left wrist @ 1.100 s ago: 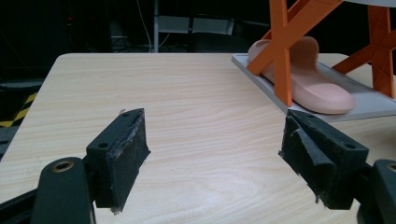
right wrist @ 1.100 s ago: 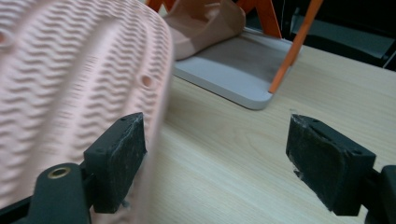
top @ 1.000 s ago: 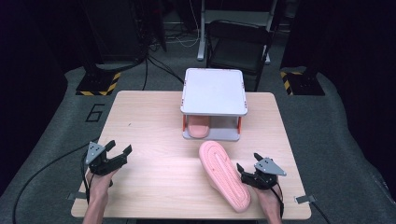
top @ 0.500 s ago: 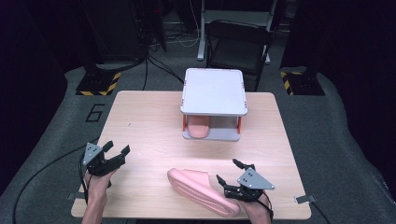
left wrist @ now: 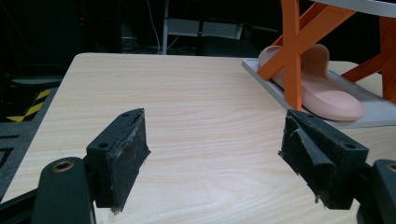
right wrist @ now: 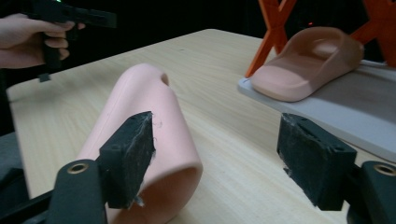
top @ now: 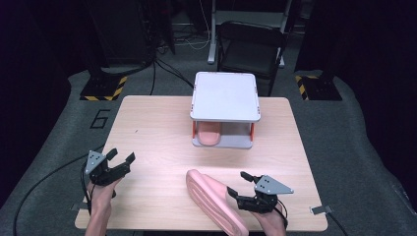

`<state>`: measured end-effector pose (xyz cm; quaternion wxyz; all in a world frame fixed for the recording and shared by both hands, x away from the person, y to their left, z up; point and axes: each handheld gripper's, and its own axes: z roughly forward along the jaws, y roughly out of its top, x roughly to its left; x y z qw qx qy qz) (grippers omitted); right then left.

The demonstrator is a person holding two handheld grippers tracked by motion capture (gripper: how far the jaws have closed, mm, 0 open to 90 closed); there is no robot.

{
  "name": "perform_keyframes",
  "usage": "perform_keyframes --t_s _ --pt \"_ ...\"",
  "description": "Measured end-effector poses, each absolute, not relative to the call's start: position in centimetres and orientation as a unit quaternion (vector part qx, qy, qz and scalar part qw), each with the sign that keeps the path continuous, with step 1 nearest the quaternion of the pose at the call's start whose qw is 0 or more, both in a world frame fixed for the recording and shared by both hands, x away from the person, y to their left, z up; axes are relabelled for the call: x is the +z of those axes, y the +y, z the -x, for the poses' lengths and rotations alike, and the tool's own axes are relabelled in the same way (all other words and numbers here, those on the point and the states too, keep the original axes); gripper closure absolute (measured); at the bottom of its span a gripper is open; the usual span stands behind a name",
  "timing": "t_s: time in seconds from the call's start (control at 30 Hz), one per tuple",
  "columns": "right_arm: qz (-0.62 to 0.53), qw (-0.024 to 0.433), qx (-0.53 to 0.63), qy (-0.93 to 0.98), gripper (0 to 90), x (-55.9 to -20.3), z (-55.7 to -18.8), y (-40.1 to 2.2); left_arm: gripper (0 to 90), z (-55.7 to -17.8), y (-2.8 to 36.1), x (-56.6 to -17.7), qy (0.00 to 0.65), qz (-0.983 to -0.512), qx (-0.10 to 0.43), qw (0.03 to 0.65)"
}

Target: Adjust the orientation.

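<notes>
2 slippers are present: in the high view, 1 slipper (top: 210,134) sits inside the rack (top: 225,96), the loose slipper (top: 214,201) beside your right gripper (top: 236,189). Left gripper view: left gripper (left wrist: 212,149) wide, empty. Right gripper view: jaws have just been closing but are not gripping; 1 pad (right wrist: 128,154) may push the loose slipper away.

My left gripper (top: 119,162): matte black body, two blocky black jaws faced with worn, frayed dark pads (left wrist: 127,154), small screw holes in each jaw block, a brass-ringed hole at the jaw base. A grey three-cornered plate with dark dots sits on top; a black cable trails off behind. My right gripper (top: 238,187): same black build, same grey plate, same fuzzy-edged pads (right wrist: 136,147), brass-ringed hole at each jaw root, thin black cable. My left hand (top: 101,196) and right hand (top: 272,222): bare, no gloves; forearms uncovered, no sleeves in sight.
</notes>
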<state>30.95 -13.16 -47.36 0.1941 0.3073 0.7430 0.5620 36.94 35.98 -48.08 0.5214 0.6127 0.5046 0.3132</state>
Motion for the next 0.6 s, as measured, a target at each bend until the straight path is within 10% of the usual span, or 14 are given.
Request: perform_keyframes --t_s 0.6 --pt "-0.351 0.208 0.524 0.748 27.5 -50.6 -33.0 -14.1 22.4 -36.8 33.9 -47.6 0.491 -0.625 0.297 0.530"
